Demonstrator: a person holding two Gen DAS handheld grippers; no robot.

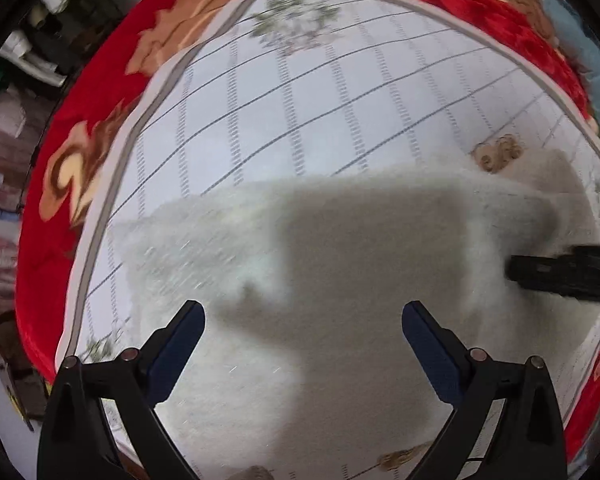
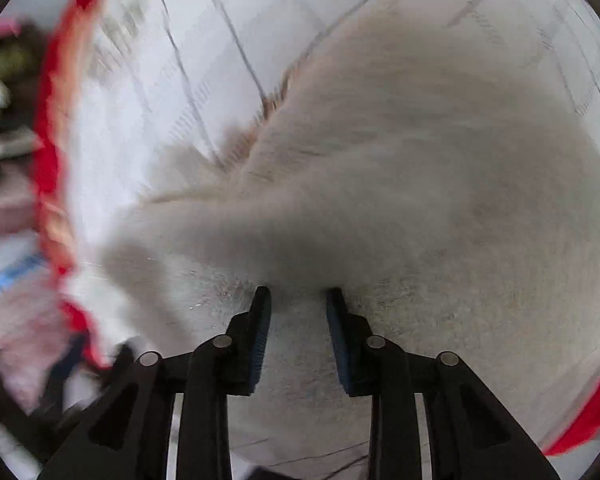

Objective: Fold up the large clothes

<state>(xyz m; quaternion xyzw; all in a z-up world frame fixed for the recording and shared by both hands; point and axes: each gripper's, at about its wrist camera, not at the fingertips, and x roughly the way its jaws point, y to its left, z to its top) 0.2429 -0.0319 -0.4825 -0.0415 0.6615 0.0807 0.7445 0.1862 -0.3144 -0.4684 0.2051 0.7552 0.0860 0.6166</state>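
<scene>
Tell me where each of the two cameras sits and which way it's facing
Left wrist: sits on the left gripper, facing straight down at the white fuzzy garment on the checked sheet; its fingers stand wide apart, the right gripper enters at the right edge.
Right wrist: sits on the right gripper, tilted down across the garment; fingers partly open, nothing between.
Shared: garment, sheet, red floral blanket.

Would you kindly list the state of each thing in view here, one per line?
Fluffy white garment: lying on the sheet, partly folded, not gripped.
Checked sheet: spread flat over the red blanket.
Red floral blanket: spread underneath.
Left tool: open wide, empty, above the garment.
Right tool: partly open, nothing pinched.
</scene>
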